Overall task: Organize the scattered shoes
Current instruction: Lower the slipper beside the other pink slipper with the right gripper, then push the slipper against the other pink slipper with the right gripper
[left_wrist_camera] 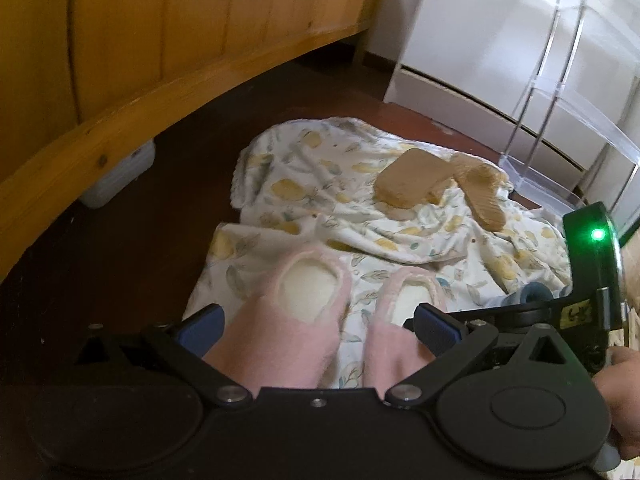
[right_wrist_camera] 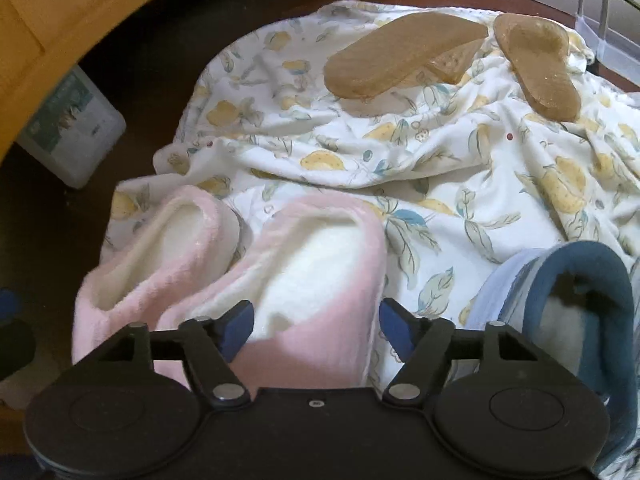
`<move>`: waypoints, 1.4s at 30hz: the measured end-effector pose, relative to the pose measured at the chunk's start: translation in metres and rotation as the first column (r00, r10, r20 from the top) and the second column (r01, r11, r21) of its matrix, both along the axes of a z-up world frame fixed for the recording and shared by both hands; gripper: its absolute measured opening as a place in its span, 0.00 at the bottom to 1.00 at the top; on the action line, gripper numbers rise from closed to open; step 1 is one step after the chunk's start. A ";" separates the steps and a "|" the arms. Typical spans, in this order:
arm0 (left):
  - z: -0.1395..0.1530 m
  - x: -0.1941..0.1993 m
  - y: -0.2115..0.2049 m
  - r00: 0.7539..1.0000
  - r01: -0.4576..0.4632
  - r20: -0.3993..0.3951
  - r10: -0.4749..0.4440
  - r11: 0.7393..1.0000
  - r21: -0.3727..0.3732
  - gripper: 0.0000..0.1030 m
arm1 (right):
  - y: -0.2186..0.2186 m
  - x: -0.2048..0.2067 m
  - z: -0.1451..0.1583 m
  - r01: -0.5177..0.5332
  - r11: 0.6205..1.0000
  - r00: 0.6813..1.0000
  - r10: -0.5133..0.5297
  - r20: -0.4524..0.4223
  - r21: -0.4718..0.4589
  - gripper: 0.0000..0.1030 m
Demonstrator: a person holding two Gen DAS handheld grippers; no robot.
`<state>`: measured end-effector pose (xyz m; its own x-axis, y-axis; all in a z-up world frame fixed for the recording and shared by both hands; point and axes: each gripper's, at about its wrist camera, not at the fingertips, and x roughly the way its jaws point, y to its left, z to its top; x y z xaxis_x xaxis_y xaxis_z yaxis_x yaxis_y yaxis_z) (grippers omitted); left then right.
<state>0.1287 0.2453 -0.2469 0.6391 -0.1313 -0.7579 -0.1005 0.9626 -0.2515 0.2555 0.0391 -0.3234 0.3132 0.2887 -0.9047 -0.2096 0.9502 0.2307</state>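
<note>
Left gripper [left_wrist_camera: 318, 330]: fingers wide open, holding nothing, straddling the 2 pink slippers: left pink slipper [left_wrist_camera: 296, 320], right pink slipper [left_wrist_camera: 400, 320], side by side on the lemon-print cloth [left_wrist_camera: 320, 184]. Right gripper [right_wrist_camera: 316, 326]: fingers wide open, empty, over the right pink slipper. Blue slipper [right_wrist_camera: 576, 312] just right of it. 2 tan slippers [right_wrist_camera: 400, 56], soles up, at the cloth's far end. Wooden bed frame [left_wrist_camera: 120, 60] left, clear rack [left_wrist_camera: 560, 100] far right.
</note>
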 end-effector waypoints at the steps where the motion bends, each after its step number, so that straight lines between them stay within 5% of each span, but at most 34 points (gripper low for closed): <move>1: -0.001 0.000 0.002 1.000 -0.004 -0.004 0.004 1.000 -0.007 0.99 | 0.001 -0.002 0.003 0.001 1.000 1.000 -0.001 0.003 -0.005 0.83; 4: -0.002 -0.001 0.008 1.000 -0.024 -0.007 0.024 0.999 -0.033 0.99 | 0.005 -0.009 0.013 0.008 1.000 1.000 -0.008 0.012 -0.007 0.90; 6: -0.002 -0.001 0.013 0.999 -0.042 -0.010 0.042 0.998 -0.055 0.99 | 0.004 -0.020 0.017 0.044 0.997 0.999 -0.043 -0.017 0.070 1.00; 12: -0.005 -0.002 0.026 0.995 -0.098 -0.025 0.096 0.989 -0.110 0.99 | 0.020 -0.042 -0.004 0.077 0.995 0.992 -0.069 -0.106 0.066 1.00; 31: -0.009 0.000 0.020 0.996 -0.085 -0.042 0.081 0.991 -0.107 0.99 | 0.038 -0.045 -0.019 0.033 0.999 0.998 -0.032 -0.047 0.014 1.00; 42: -0.009 0.002 0.013 0.999 -0.046 -0.034 0.042 0.992 -0.117 0.99 | 0.000 -0.055 -0.010 0.072 0.981 0.997 -0.064 -0.051 0.182 0.77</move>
